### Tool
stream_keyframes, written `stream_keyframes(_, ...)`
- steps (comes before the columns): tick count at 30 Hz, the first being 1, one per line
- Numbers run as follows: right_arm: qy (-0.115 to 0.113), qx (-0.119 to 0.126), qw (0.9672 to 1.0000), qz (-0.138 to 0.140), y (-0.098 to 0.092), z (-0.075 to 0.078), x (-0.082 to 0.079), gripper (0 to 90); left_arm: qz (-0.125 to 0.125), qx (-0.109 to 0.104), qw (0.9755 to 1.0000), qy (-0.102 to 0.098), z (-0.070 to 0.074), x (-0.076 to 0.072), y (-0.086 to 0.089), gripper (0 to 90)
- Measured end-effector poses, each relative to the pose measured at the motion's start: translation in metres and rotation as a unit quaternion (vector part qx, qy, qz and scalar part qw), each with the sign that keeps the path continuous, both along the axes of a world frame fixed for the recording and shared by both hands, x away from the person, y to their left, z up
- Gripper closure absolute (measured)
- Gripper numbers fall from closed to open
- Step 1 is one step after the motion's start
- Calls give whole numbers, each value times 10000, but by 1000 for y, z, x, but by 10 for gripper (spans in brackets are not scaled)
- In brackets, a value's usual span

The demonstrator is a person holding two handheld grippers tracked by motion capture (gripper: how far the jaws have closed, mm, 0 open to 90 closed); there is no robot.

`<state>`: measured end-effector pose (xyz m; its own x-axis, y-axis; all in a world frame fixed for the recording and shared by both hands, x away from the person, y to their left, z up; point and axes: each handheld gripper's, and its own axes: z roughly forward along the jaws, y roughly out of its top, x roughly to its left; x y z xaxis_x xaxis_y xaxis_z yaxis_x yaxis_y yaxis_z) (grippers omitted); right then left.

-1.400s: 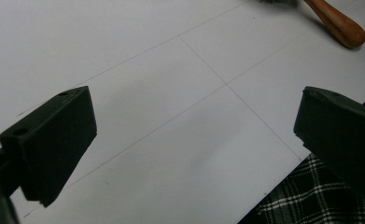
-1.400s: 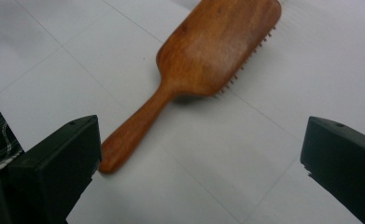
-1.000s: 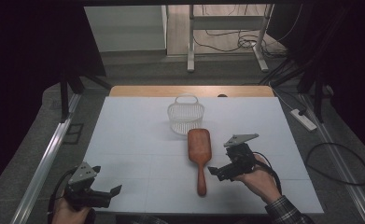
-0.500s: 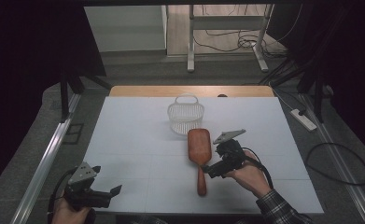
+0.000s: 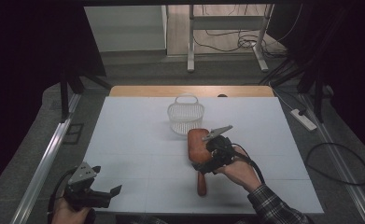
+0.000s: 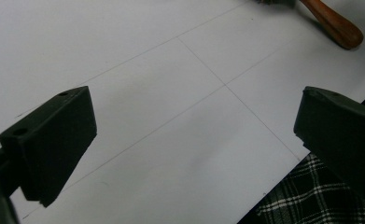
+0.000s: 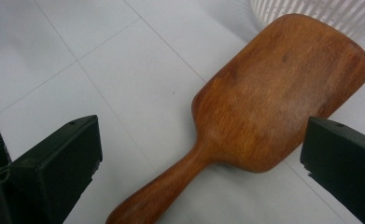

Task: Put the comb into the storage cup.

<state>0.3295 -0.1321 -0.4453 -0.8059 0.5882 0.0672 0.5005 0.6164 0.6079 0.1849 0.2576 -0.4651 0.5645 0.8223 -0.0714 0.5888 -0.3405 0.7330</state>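
Currently right gripper (image 5: 207, 161) hovers over the wooden paddle brush (image 7: 269, 98), jaws apart, nothing clamped; looks like pre-grasp; next move likely calls for lowering to straddle the neck, then closing; brush lies just in front of the white basket (image 5: 185, 116); basket looks empty; left gripper (image 5: 106, 194) idle, jaws apart, well left of the brush.

dim room, grey floor (image 5: 138, 70), cables (image 5: 227, 39)
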Motion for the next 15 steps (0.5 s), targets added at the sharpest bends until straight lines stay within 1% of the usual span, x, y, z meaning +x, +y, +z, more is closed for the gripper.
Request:
stream_keyframes(2, -4, -16, 10000, 1, 1, 0, 1, 0, -2, -1, 10000, -1, 0, 0, 0, 0)
stream_keyframes(3, 23, -92, 10000, -20, 5, 0, 2, 0, -3, 1, 10000, -1, 0, 0, 0, 0)
stream_keyframes(7, 75, -154, 9998, -43, 10, 0, 4, 0, -6, -3, 10000, -3, 0, 0, 0, 0)
stream_keyframes(10, 142, -183, 9997, -5, 15, -2, 7, 0, -8, -5, 10000, -3, 0, 0, 0, 0)
stream_keyframes(15, 174, -241, 9995, 71, 23, -3, 9, 0, -14, -2, 10000, -4, 0, 0, 0, 0)
